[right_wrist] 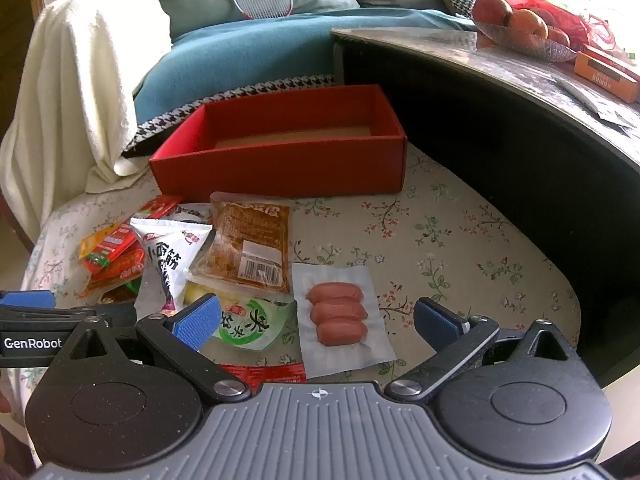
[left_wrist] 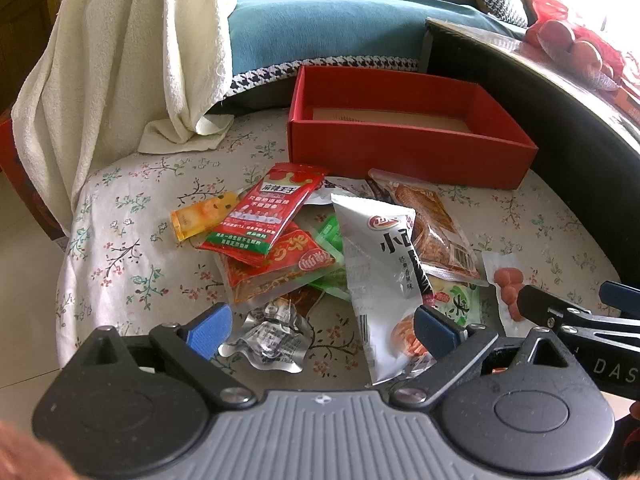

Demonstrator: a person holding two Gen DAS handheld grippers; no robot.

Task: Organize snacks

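An empty red box (left_wrist: 404,152) (right_wrist: 280,168) stands at the back of the floral-clothed table. In front of it lies a heap of snack packs: a red sachet (left_wrist: 264,208), a white pack (left_wrist: 380,276) (right_wrist: 172,256), a brown pack (left_wrist: 436,228) (right_wrist: 252,244), a crinkled silver pack (left_wrist: 268,340), a green pack (right_wrist: 248,320). A clear sausage pack (right_wrist: 340,316) (left_wrist: 506,284) lies to the right. My left gripper (left_wrist: 322,330) is open above the silver and white packs. My right gripper (right_wrist: 316,316) is open, straddling the sausage pack from just above.
A white towel (left_wrist: 120,60) hangs over a chair at the left. A blue sofa (left_wrist: 320,28) sits behind the table. A dark raised counter (right_wrist: 500,120) borders the right, bearing a fruit bowl (right_wrist: 520,32). Bare floral cloth (right_wrist: 460,240) lies right of the packs.
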